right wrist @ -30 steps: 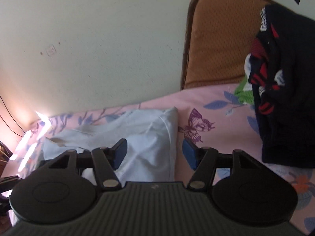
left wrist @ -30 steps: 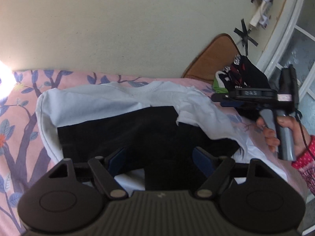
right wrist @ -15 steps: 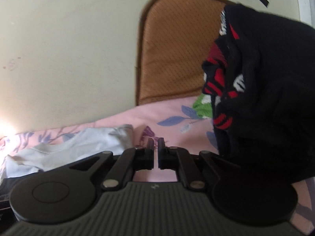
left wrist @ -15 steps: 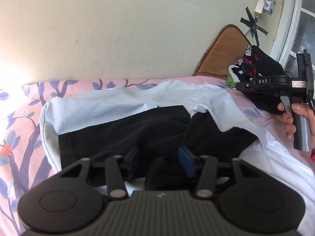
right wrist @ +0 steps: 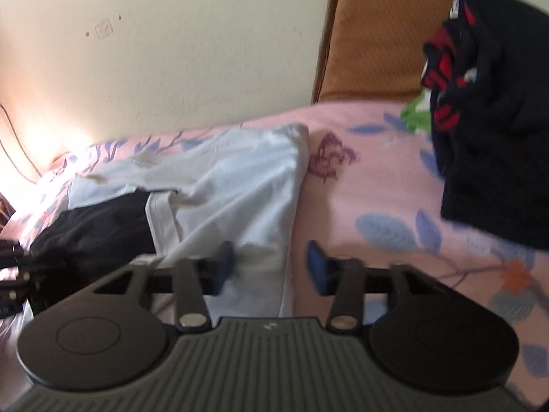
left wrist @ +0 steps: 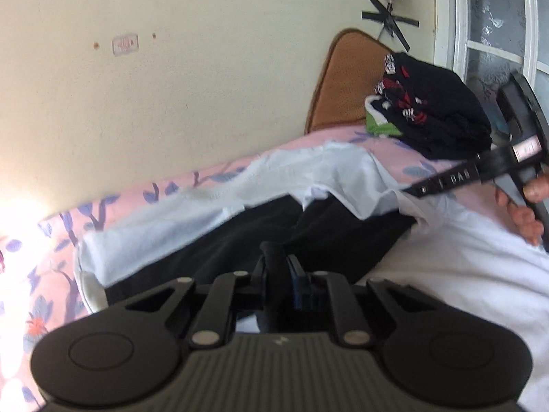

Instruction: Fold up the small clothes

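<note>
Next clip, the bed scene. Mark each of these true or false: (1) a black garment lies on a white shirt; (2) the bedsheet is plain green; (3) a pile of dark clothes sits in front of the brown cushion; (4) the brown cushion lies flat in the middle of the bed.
1. A black garment lies on a white shirt. True.
2. The bedsheet is plain green. False: it is pink with blue leaves and a purple butterfly.
3. A pile of dark clothes sits in front of the brown cushion. True.
4. The brown cushion lies flat in the middle of the bed. False: it stands leaning against the wall at the far end of the bed.
</note>
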Demonstrator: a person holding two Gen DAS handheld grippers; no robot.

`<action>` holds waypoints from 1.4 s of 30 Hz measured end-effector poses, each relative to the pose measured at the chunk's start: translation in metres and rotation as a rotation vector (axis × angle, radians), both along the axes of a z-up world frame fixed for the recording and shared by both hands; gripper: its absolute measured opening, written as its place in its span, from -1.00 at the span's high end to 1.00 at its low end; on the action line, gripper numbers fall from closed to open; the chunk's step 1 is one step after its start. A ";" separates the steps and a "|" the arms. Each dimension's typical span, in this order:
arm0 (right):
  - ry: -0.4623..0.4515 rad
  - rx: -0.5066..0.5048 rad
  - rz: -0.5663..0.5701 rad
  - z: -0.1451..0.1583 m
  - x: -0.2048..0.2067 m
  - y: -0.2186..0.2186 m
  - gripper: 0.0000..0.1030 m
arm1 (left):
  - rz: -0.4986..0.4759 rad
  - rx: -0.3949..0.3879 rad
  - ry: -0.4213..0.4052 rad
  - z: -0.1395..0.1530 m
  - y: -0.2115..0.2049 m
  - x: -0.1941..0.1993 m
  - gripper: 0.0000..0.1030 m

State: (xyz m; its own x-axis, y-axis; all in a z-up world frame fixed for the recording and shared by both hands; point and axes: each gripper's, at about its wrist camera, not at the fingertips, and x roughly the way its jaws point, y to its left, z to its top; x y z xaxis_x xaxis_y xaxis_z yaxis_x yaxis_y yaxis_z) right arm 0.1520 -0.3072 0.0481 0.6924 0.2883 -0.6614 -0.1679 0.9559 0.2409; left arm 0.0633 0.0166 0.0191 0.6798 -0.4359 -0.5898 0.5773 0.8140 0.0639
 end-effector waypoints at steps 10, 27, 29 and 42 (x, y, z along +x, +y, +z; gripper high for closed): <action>-0.322 0.038 -0.077 0.004 -0.031 0.007 0.79 | 0.181 -0.319 -0.369 0.063 0.005 0.014 0.68; -0.261 0.201 -0.026 0.009 -0.018 0.009 0.44 | 0.366 -0.495 0.045 0.030 0.067 0.069 0.71; -0.202 0.235 0.072 0.003 -0.012 0.025 0.44 | 0.303 -0.467 0.051 0.025 0.042 0.071 0.71; -0.161 0.094 0.020 0.023 0.015 0.013 -0.22 | 0.334 -0.326 0.195 -0.036 0.038 0.078 0.63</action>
State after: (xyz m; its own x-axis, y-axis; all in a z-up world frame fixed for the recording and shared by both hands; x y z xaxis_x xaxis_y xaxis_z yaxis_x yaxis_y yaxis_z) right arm 0.1670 -0.2945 0.0712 0.7806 0.3584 -0.5121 -0.2302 0.9265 0.2976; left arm 0.1410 0.0547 -0.0172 0.7046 -0.3955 -0.5892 0.2576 0.9162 -0.3070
